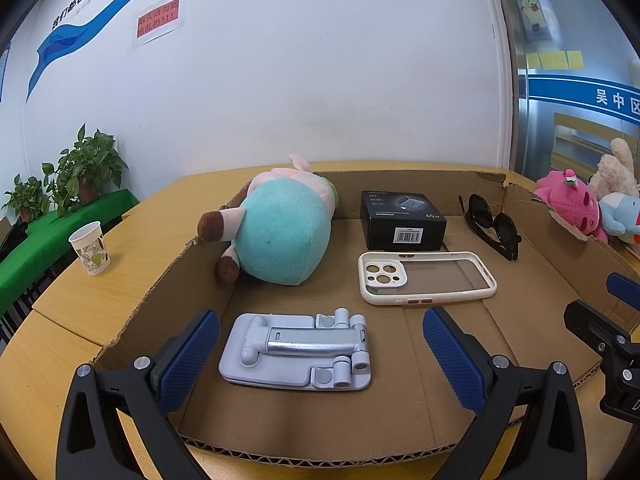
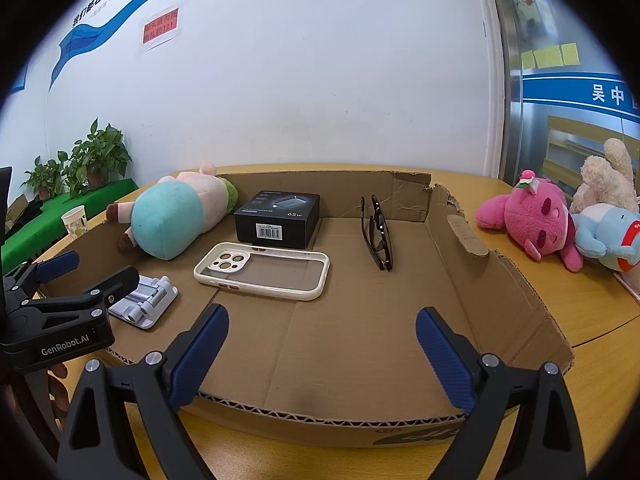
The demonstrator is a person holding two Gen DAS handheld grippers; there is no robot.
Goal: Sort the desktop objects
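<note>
A shallow cardboard tray (image 1: 532,292) lies on the wooden table. It holds a turquoise and pink plush toy (image 1: 280,232), a black charger box (image 1: 402,220), a white phone case (image 1: 426,278), black sunglasses (image 1: 492,222) and a folded grey phone stand (image 1: 296,354). My left gripper (image 1: 320,318) stands open over the tray's near edge, the phone stand lying between its blue pads (image 1: 188,360) without touching them. My right gripper (image 2: 323,313) is open over bare cardboard, with nothing between its fingers. The phone case (image 2: 262,270) and sunglasses (image 2: 378,234) lie beyond it.
A paper cup (image 1: 90,248) stands on the table left of the tray. Pink (image 2: 532,222), cream (image 2: 606,178) and blue (image 2: 608,238) plush toys lie on the table to the right. Potted plants (image 1: 86,168) sit on a green-covered table far left. A white wall is behind.
</note>
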